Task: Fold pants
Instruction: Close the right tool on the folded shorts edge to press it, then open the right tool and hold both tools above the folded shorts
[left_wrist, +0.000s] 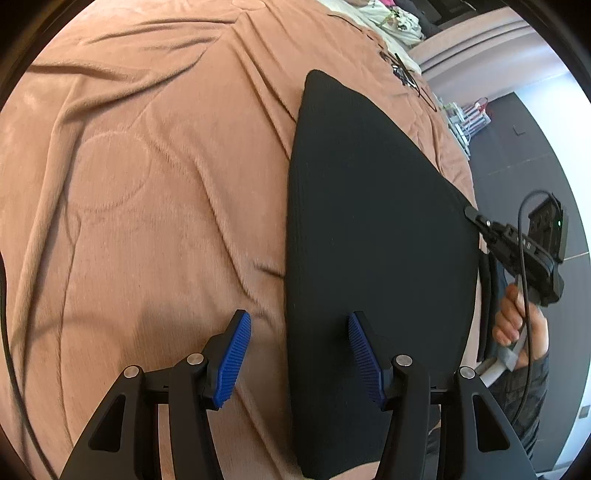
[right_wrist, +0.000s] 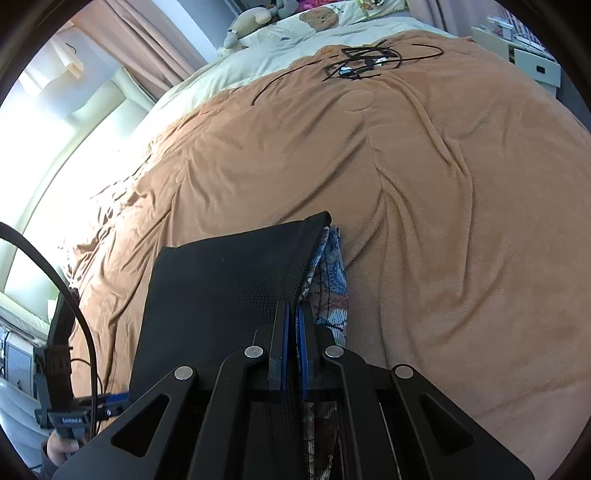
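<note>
Right gripper (right_wrist: 293, 314) fingers clamp pants (left_wrist: 369, 240) edge; left gripper (left_wrist: 299, 354) fingers spread, empty, straddling near edge on bed (left_wrist: 147, 184); pinch there, keep cloth taut, fold evenly.

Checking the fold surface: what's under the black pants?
The brown blanket lies under the black pants; a blue patterned layer peeks out at the clamped edge. Anything else beneath is covered.

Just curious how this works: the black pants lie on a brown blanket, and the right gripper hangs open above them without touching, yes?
Not quite. The right wrist view shows the right gripper shut on the black pants' edge. They do lie on the brown blanket.
</note>
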